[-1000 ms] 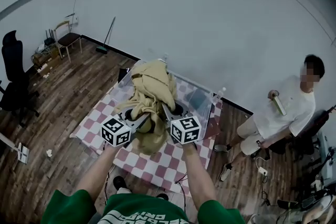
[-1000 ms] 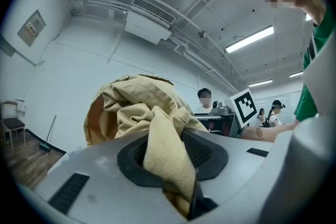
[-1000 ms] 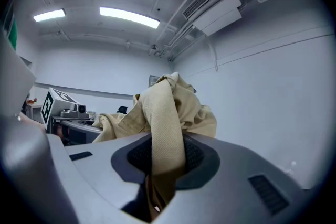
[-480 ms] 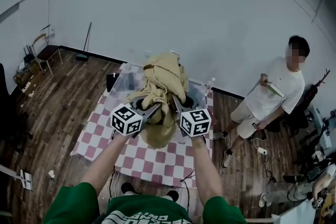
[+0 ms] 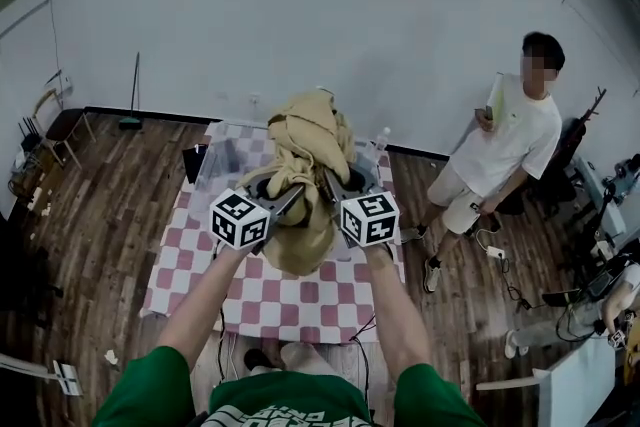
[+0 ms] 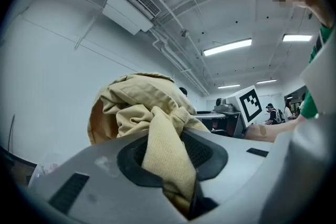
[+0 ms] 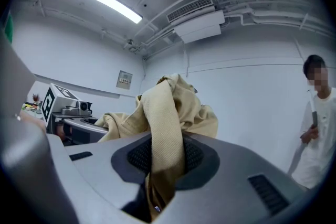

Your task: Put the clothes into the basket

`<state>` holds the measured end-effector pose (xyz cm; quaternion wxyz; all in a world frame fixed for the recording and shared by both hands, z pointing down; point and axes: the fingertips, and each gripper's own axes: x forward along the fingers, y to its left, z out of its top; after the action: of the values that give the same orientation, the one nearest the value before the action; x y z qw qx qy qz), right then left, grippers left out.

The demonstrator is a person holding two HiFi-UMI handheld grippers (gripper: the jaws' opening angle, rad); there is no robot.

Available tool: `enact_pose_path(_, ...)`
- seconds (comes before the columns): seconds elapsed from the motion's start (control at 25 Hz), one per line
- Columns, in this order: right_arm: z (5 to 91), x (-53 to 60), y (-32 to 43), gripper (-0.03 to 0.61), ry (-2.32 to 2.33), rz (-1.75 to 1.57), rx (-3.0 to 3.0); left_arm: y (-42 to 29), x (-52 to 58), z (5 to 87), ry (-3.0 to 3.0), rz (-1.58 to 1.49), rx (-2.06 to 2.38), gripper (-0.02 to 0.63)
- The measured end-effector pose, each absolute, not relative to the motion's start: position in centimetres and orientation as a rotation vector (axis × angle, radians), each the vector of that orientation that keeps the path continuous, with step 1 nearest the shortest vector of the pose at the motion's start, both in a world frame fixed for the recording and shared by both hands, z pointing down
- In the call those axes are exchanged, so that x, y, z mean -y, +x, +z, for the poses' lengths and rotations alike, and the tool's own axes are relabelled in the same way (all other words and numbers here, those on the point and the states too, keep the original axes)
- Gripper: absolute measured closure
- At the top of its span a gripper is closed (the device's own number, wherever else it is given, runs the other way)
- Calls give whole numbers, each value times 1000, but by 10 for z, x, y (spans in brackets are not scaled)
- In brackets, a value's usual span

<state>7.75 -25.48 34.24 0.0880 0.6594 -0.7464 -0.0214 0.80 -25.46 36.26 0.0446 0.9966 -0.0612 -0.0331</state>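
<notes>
Both grippers are clamped on one tan garment [image 5: 308, 140]: the left gripper [image 5: 283, 198] and the right gripper [image 5: 334, 188] each pinch a fold, holding the bundle above the checkered surface [image 5: 300, 300], toward its far end.

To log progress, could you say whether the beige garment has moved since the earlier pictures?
Yes, the beige garment has risen slightly; its top reaches further up the wall behind the checkered table.
</notes>
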Motion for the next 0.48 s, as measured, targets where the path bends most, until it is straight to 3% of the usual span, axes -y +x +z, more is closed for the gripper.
enact_pose_path(0.48, 339, 287, 98, 499, 1987, -82, 2209, 30, 288, 358, 3064, -83, 163, 525)
